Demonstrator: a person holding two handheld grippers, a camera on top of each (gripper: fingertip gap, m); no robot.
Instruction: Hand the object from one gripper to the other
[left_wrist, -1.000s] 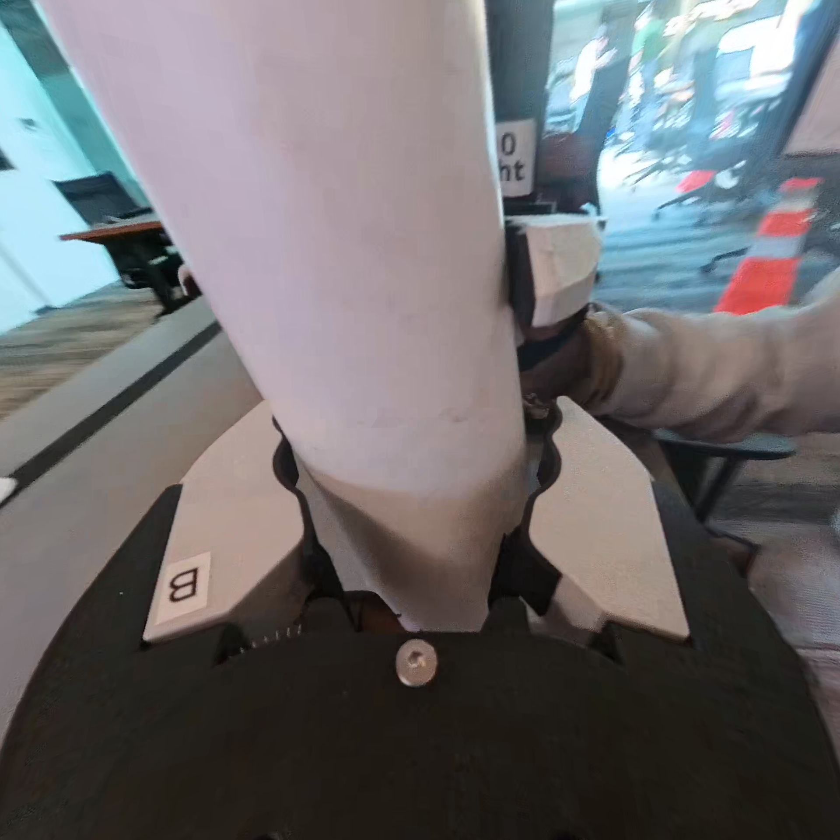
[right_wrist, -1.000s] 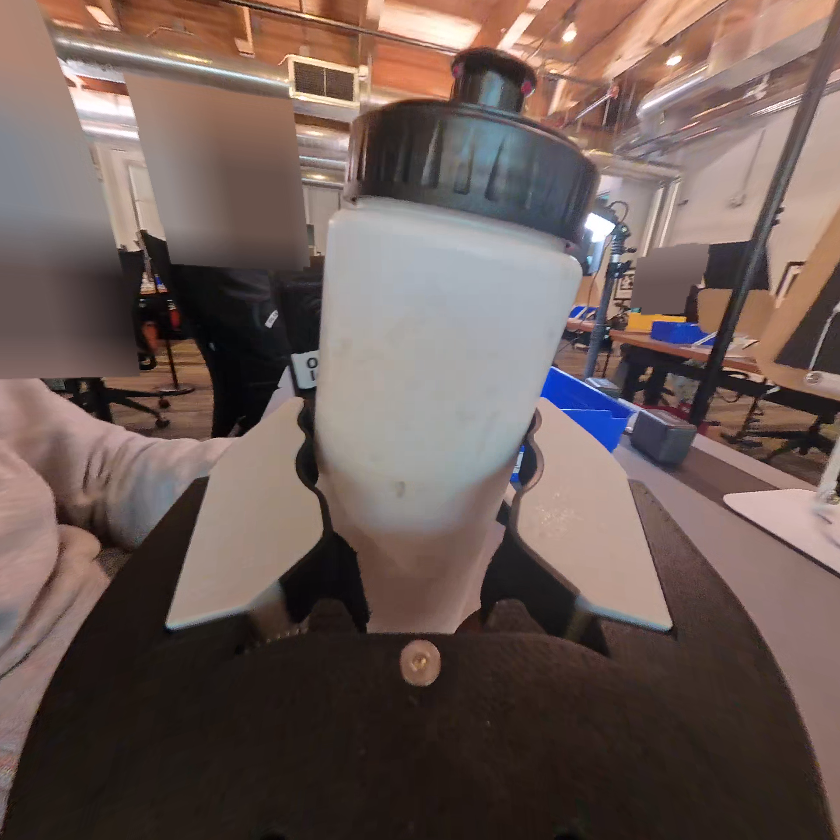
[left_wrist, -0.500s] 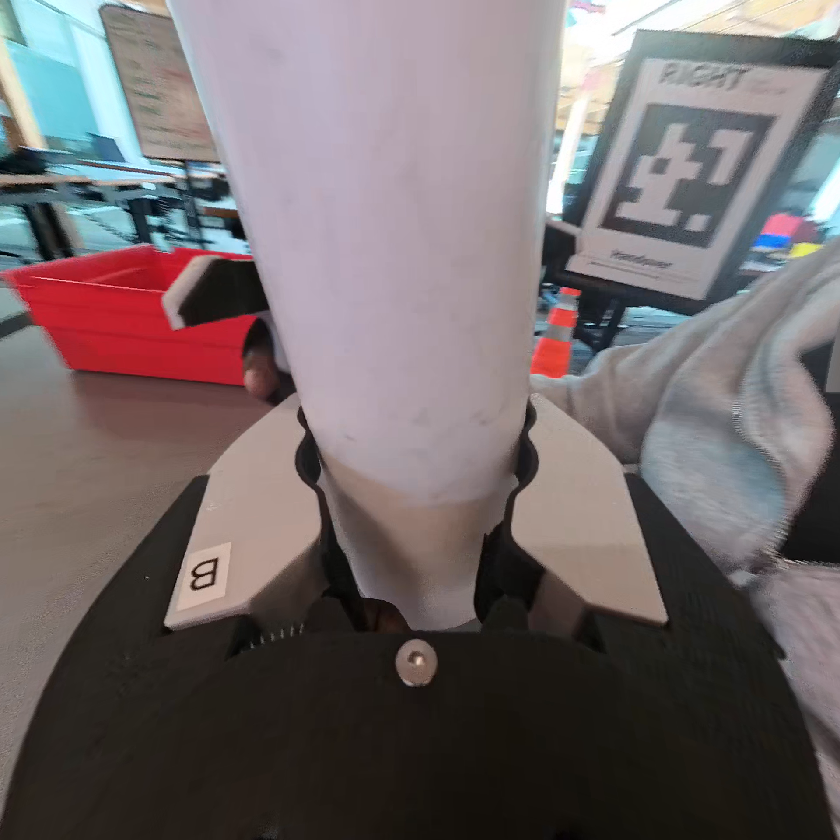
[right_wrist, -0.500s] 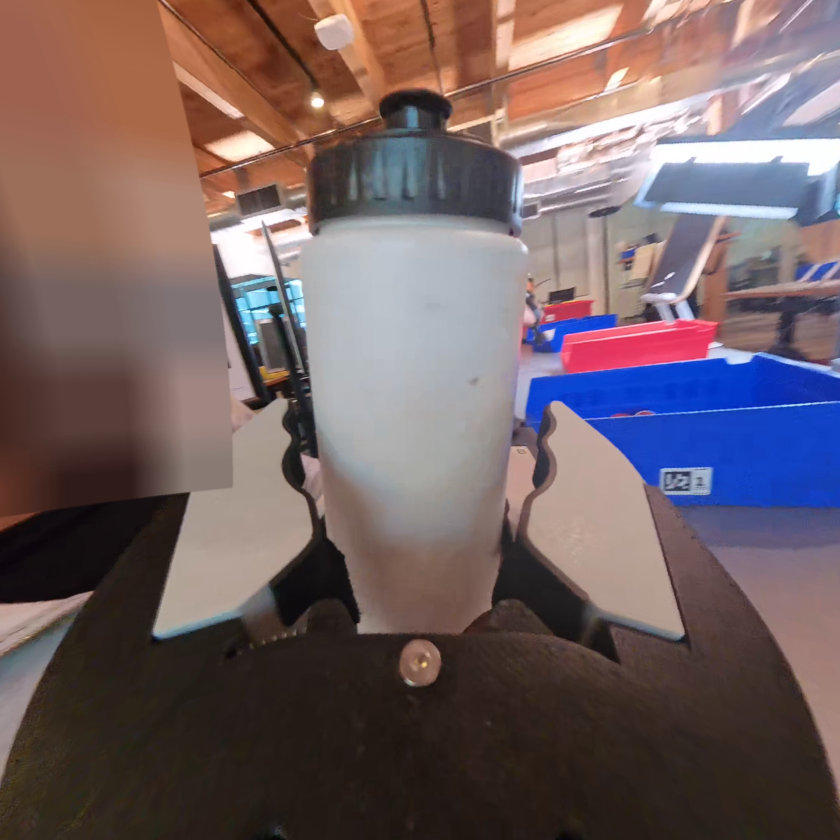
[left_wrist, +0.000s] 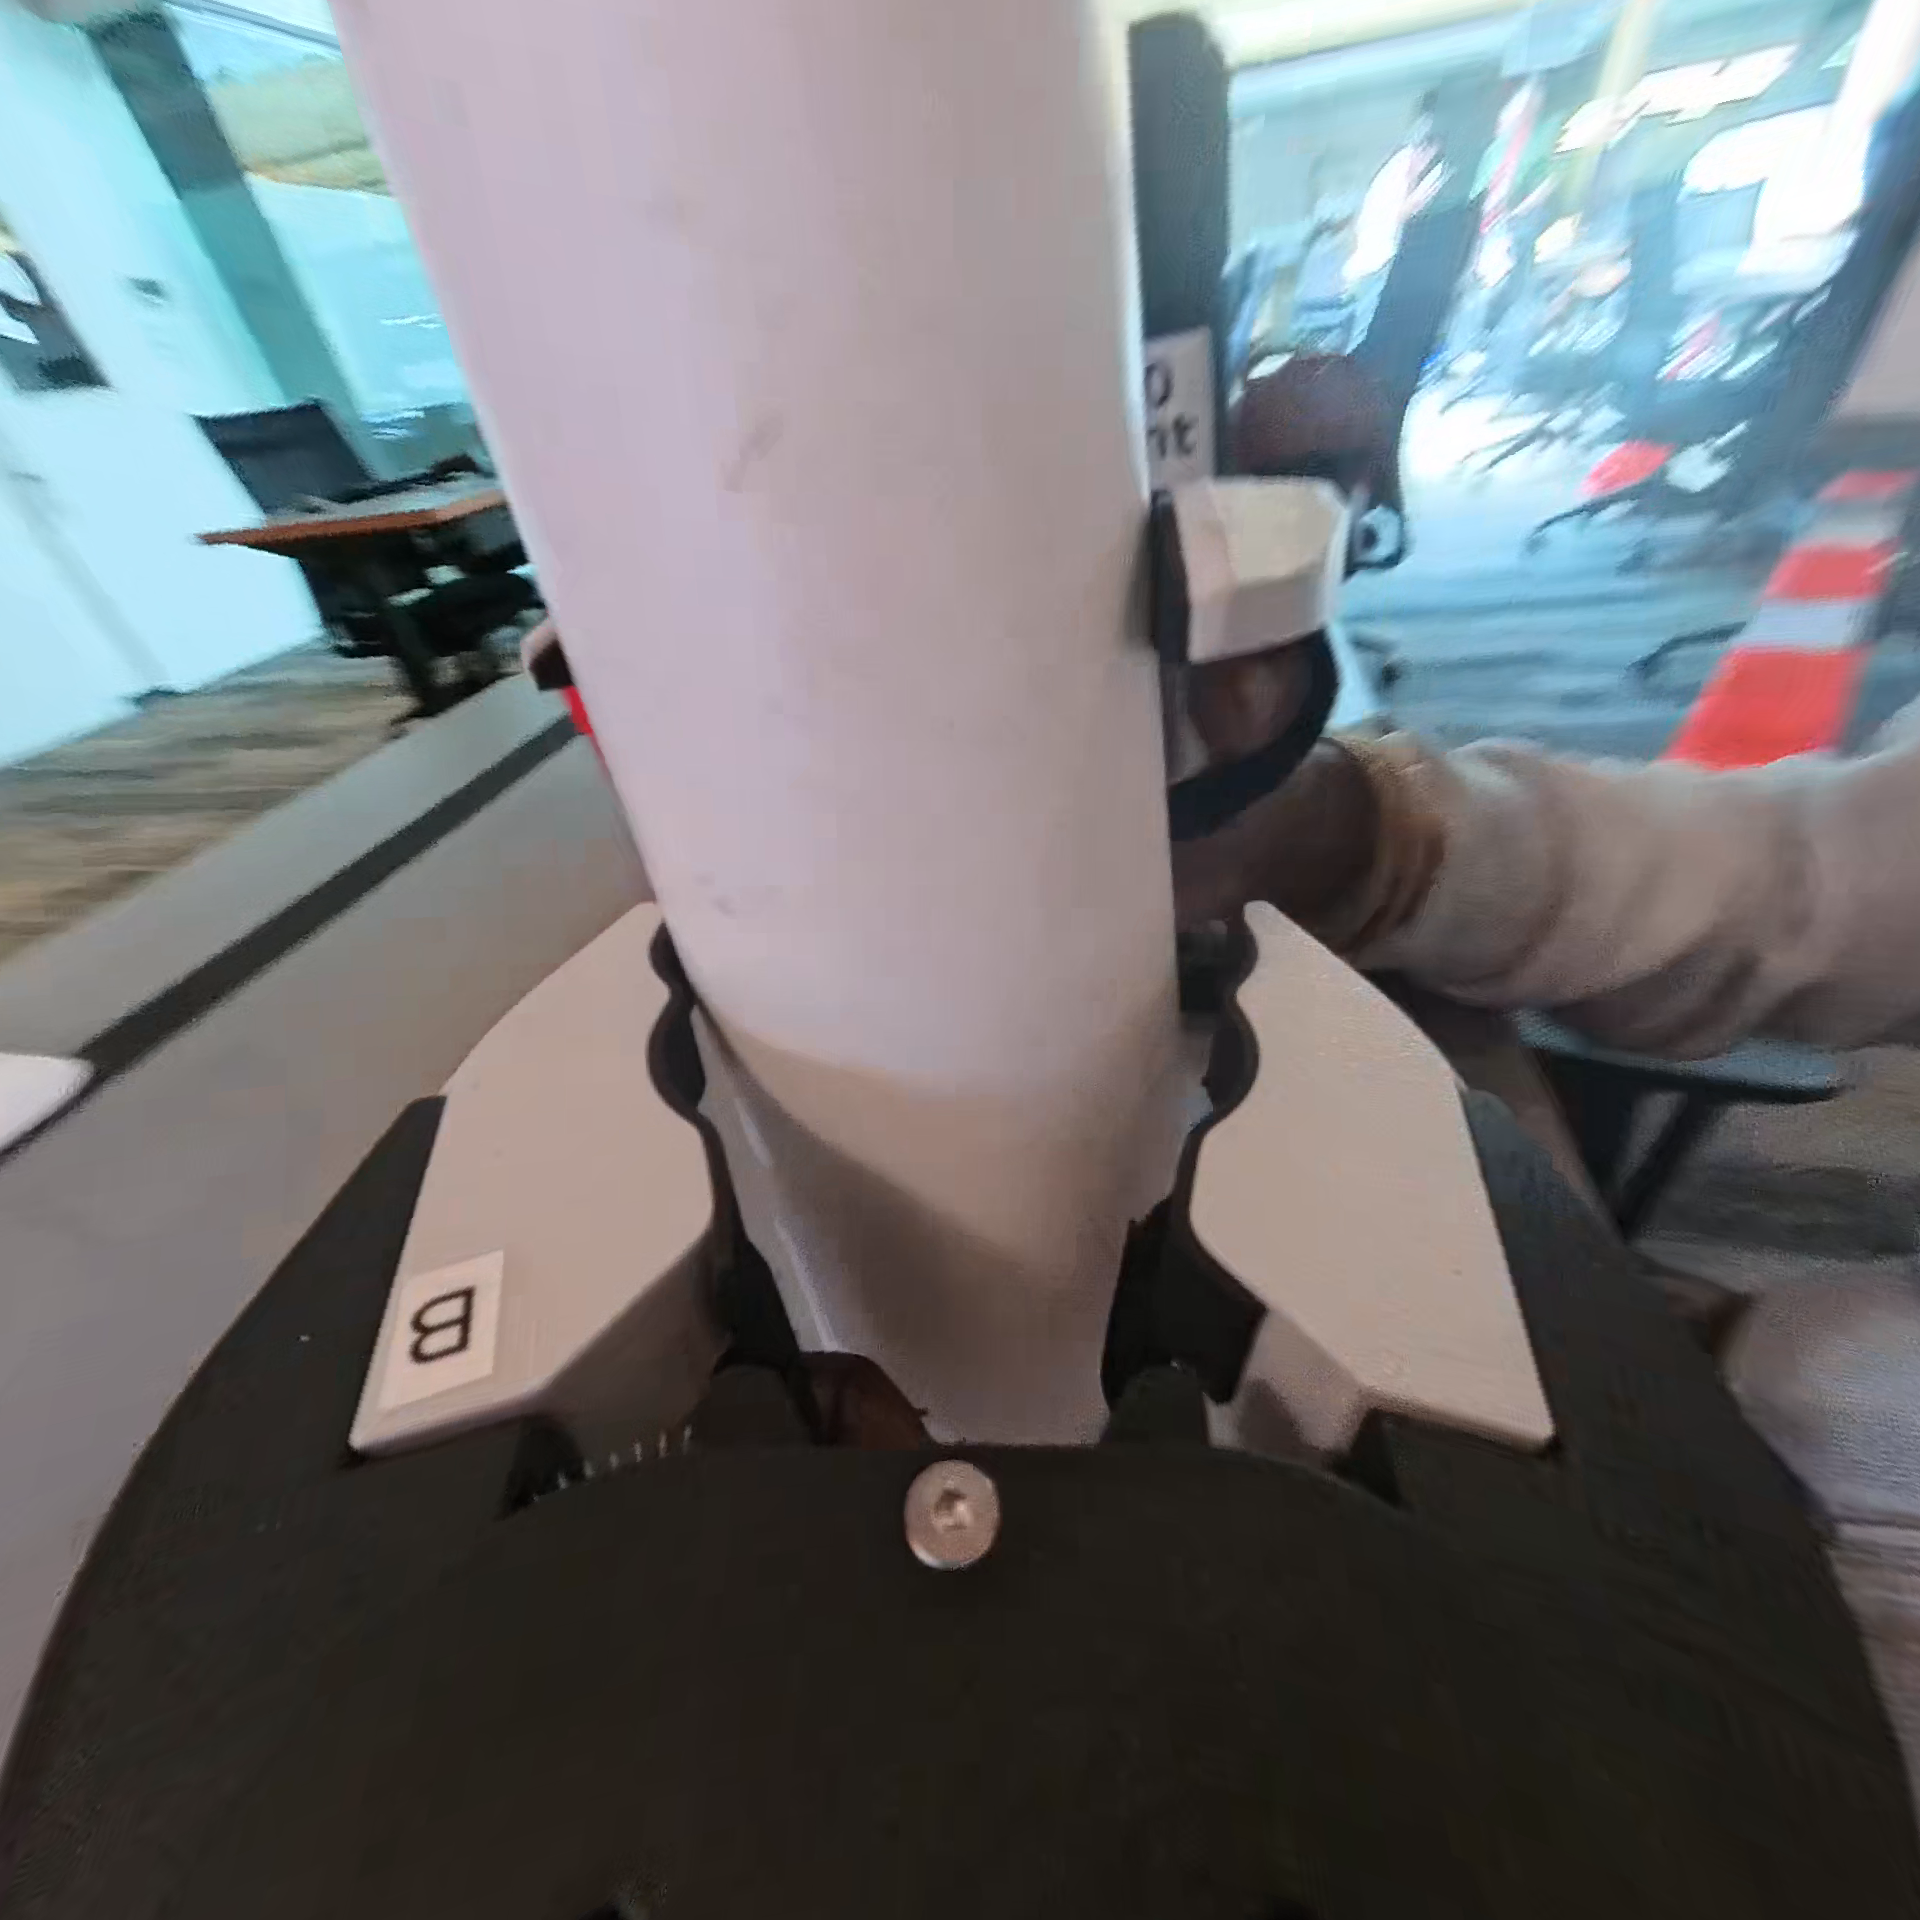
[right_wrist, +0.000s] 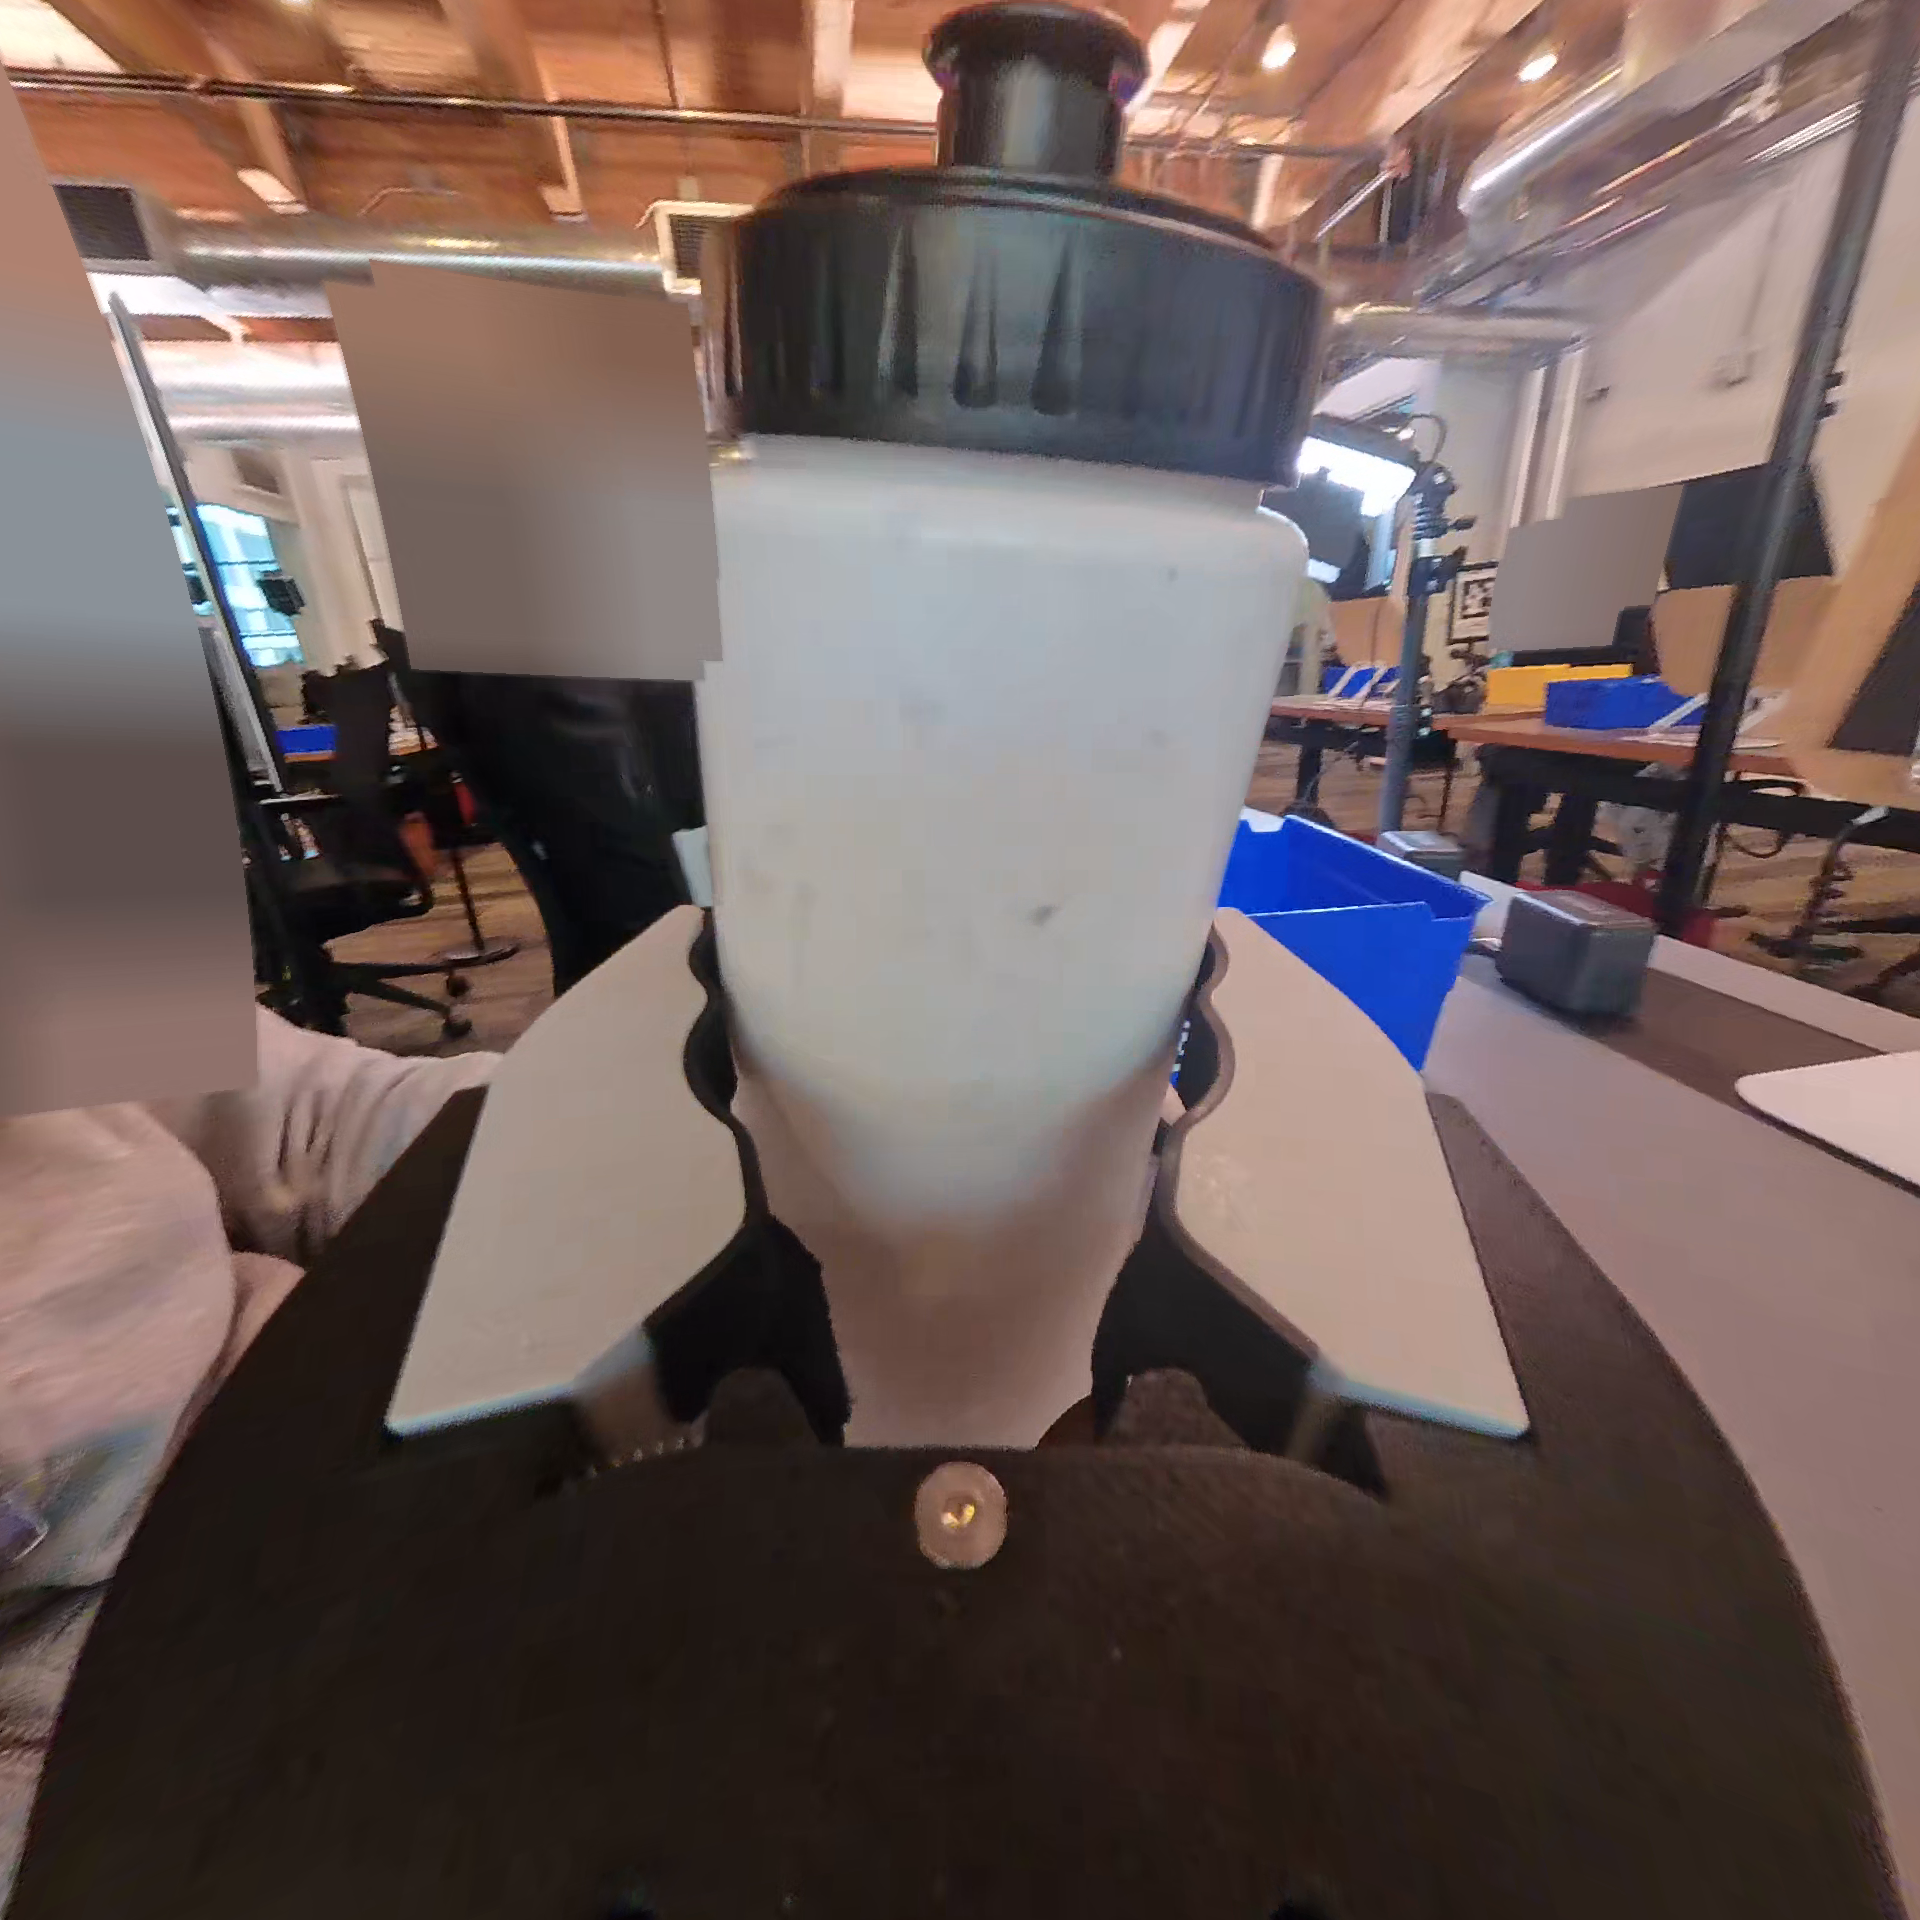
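A white plastic bottle (left_wrist: 810, 499) with a black screw cap (right_wrist: 1018, 332) is held upright in the air by both grippers. My left gripper (left_wrist: 945, 935) is shut on its lower body, which leans a little left in the jaws. My right gripper (right_wrist: 956, 925) is shut on the same bottle, with the cap above it. In the left wrist view one white finger of the right gripper (left_wrist: 1252, 571) presses the bottle's right side higher up, with a hand and a light sleeve (left_wrist: 1621, 883) behind it. The bottle's base is hidden.
A grey table (right_wrist: 1683, 1195) lies below, with a blue bin (right_wrist: 1340, 935), a small grey box (right_wrist: 1574, 951) and a white pad (right_wrist: 1849, 1107). An orange-and-white cone (left_wrist: 1766, 665), office chairs and desks stand farther off. A person stands behind the bottle in the right wrist view. The tips of one gripper are about 6 cm away from the tips of the other.
Both views have swung round with the bottle still in both grippers. The left view turned from the red bin back to the floor and cone; the right view turned from the bins to the desks.
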